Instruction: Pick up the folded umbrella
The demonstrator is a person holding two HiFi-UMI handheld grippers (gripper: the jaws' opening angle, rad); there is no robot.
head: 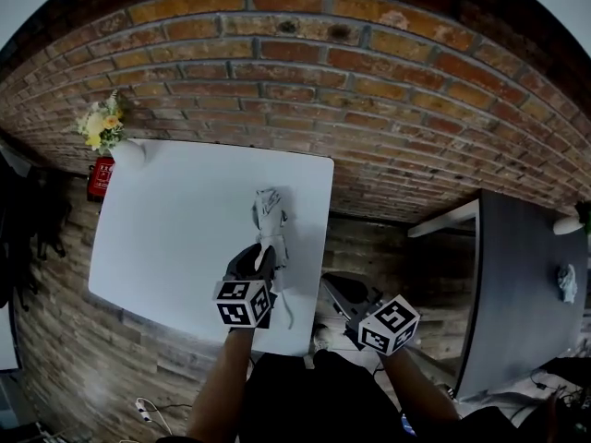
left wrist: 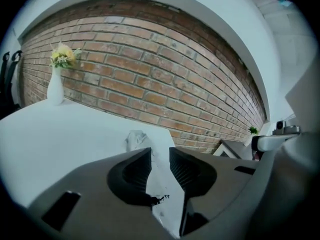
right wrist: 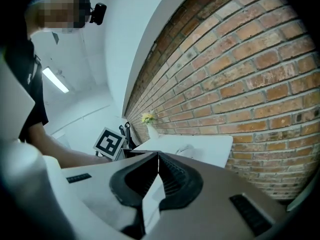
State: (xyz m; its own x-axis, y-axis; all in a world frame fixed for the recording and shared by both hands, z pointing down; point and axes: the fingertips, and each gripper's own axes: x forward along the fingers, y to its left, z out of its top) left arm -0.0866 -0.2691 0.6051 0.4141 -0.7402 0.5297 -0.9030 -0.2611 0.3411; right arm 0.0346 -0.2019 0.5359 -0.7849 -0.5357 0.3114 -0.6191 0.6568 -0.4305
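Note:
The folded umbrella [head: 269, 218], pale grey and crumpled, lies lengthwise on the white table [head: 175, 229] close to its right edge. My left gripper [head: 258, 259] hovers over the umbrella's near end, jaws a little apart. In the left gripper view the umbrella [left wrist: 136, 139] shows just beyond the left gripper [left wrist: 160, 152], and pale surface fills the narrow gap; the pads press on nothing. My right gripper [head: 338, 291] hangs off the table's right side, lower and nearer. The right gripper [right wrist: 158, 155] has its tips together and holds nothing; the umbrella [right wrist: 187, 149] lies ahead.
A white vase of yellow flowers [head: 108, 129] stands at the table's far left corner. A brick wall [head: 369, 81] runs behind the table and below its right edge. A dark table [head: 526, 284] stands to the right across a gap.

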